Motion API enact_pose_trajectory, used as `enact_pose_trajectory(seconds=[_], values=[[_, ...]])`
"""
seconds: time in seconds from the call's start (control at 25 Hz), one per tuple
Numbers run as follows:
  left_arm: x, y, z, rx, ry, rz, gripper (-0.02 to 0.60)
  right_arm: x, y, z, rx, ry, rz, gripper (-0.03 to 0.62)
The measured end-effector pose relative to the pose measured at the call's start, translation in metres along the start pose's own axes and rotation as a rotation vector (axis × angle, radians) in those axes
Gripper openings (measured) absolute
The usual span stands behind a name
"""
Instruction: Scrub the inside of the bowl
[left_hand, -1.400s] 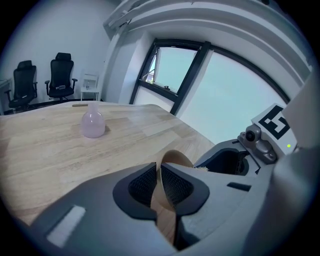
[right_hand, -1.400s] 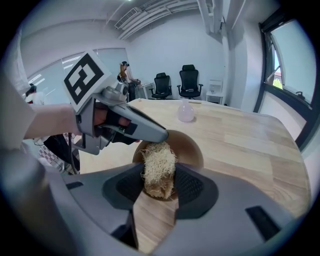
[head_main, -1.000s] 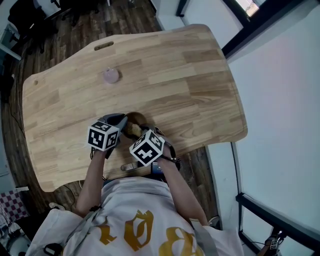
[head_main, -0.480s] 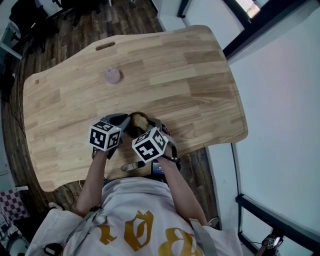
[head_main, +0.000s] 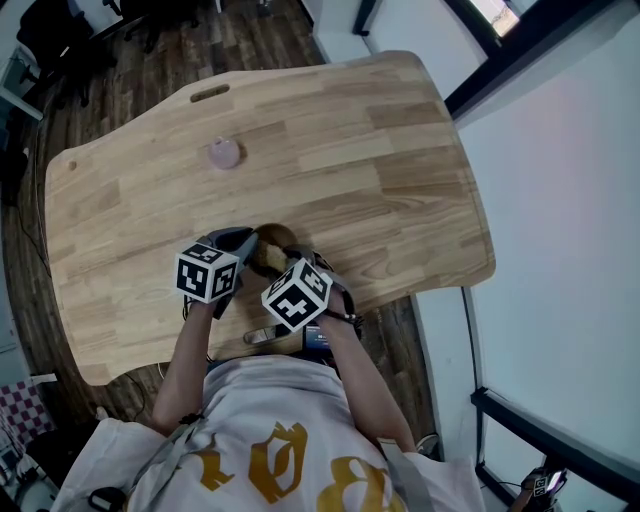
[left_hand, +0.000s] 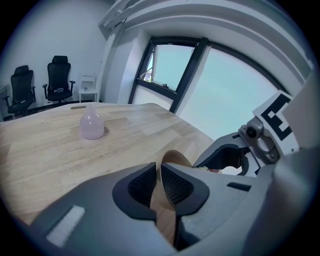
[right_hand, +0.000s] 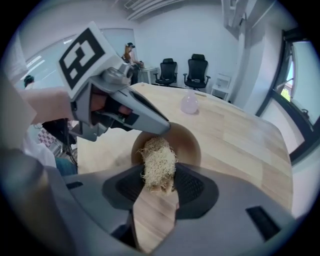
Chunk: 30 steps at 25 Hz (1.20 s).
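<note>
Left gripper (left_hand: 157, 176): jaws nearly together, pinched on the rim of the wooden bowl (left_hand: 176, 159), with the thin wall between the pads. Right gripper (right_hand: 159, 185): clamped on a straw-coloured fibrous scrubber (right_hand: 159, 159). The wad pokes out past the jaws into the bowl and looks in contact with its inside. Bowl is lower centre of the head view, on the table (head_main: 350, 150) close to the lower edge. Pink bottle (head_main: 223, 153) well apart, upper left.

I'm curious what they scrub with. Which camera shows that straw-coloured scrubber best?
The right gripper view: the scrubber sits mid-frame, clamped in the right gripper at the bowl. The left gripper view shows only a sliver; the head view barely shows it.
</note>
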<state>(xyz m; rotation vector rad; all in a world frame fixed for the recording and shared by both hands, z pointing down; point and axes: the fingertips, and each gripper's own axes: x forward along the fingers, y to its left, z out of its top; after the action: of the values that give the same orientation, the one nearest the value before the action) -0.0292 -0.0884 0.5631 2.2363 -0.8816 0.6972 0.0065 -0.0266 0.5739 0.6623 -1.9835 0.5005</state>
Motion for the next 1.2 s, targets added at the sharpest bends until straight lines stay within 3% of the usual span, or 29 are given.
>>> enact_pose_trajectory(seconds=[0.2,0.36,0.48,0.72,0.96,1.2], values=[[0.002,-0.007,0.002,0.008,0.0,-0.024,0.028,-0.007,-0.029,-0.002,0.085,0.032,-0.137,0.172],[0.002,-0.007,0.003,-0.011,-0.007,-0.034,0.028,-0.008,-0.033,0.003,0.083,-0.006,-0.17,0.172],[-0.001,-0.005,0.007,-0.024,-0.03,-0.036,0.029,-0.007,-0.025,0.01,0.022,-0.043,-0.156,0.172],[-0.004,0.002,0.01,-0.024,-0.038,-0.016,0.029,-0.003,0.001,0.016,-0.039,-0.055,-0.023,0.172],[-0.006,0.01,0.01,-0.033,-0.036,0.002,0.028,-0.003,0.005,0.014,-0.148,-0.004,-0.04,0.172],[-0.001,0.003,0.007,0.037,0.003,0.011,0.029,0.003,-0.001,-0.001,-0.044,0.144,-0.046,0.172]])
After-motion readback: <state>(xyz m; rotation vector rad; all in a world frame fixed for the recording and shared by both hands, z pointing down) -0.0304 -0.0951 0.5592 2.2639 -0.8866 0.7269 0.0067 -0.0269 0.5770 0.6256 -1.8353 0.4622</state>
